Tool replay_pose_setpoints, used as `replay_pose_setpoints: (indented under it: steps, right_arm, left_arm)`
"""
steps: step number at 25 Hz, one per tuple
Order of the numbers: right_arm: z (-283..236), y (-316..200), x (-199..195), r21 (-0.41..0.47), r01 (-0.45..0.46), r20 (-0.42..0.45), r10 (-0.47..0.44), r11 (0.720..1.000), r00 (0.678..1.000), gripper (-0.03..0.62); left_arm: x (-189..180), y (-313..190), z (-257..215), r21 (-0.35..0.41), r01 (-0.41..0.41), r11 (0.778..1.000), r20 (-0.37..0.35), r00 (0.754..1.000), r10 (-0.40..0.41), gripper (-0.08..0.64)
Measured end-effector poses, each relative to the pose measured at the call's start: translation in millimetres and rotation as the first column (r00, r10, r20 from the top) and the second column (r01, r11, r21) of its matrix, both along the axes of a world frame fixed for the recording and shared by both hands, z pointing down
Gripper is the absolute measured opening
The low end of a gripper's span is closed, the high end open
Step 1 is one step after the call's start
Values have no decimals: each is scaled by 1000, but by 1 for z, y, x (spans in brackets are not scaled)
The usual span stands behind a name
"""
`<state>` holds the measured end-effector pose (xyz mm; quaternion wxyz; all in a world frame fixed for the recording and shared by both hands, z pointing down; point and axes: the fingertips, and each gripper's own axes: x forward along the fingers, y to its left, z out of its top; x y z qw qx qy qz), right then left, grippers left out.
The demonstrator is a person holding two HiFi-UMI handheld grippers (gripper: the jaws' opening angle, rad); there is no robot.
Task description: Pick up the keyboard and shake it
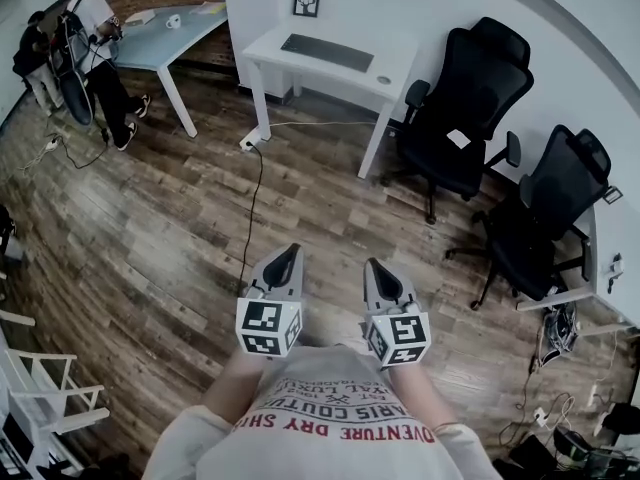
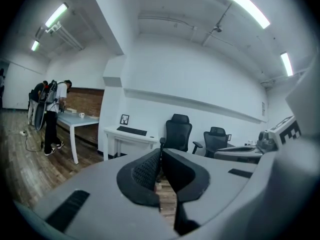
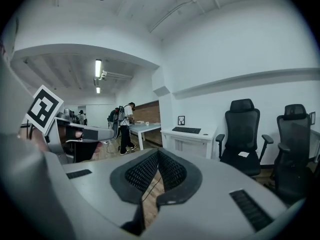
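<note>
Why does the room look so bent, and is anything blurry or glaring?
Head view: the wide lens bows the floor and white desk into curves. Left gripper view: the strip light glares white, and the left tongs, up close, look soft. Right gripper view: round black border, right tongs soft too, the office chair beyond sharper.

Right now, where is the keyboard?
Head view, top centre: the keyboard lies on the white desk, below a framed picture, left of a black chair.

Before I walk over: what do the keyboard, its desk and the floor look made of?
Keyboard: dark, matte, likely plastic; too far to be sure.
Desk: smooth white top and legs, probably laminate or painted board.
Floor: brown planks with visible grain, wood or wood-look laminate.
</note>
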<state>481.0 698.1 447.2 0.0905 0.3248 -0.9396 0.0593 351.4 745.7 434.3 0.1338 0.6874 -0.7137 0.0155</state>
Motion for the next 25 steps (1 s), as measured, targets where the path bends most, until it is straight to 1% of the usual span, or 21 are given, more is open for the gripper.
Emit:
replay_pose_setpoints:
  steps: [4, 8, 9, 12, 13, 16, 19, 25]
  right_arm:
    - [12, 10, -26, -36, 2, -19, -3, 999, 1000, 25]
    - [24, 21, -49, -61, -7, -35, 5, 998, 999, 26]
    - [30, 22, -55, -70, -10, -42, 7, 998, 999, 26]
    - [43, 17, -68, -101, -15, -62, 9, 995, 998, 26]
    - [44, 13, -71, -104, -15, -63, 8, 994, 998, 26]
    - [46, -8, -82, -105, -18, -61, 12, 994, 998, 26]
    - [48, -40, -98, -126, -7, -44, 1, 992, 999, 26]
    - [36, -110, -151, -97, 85, -35, -88, 992, 995, 26]
  left_arm:
    - [-26, 9, 9, -12, 0, 1000, -17, 1000, -1, 31]
    - [-53, 21, 23, -44, 8, 999, -42, 999, -10, 31]
    - [-60, 23, 28, -55, 12, 998, -56, 998, -15, 31]
    - [-77, 24, 40, -75, 29, 997, -129, 991, -38, 31]
    - [-80, 24, 44, -78, 35, 996, -141, 989, -46, 31]
    - [-96, 12, 48, -86, 66, 994, -117, 990, -76, 31]
    - [-111, -10, 44, -77, 94, 993, -103, 989, -102, 31]
    - [-159, -67, 33, -69, 187, 980, -80, 978, -193, 31]
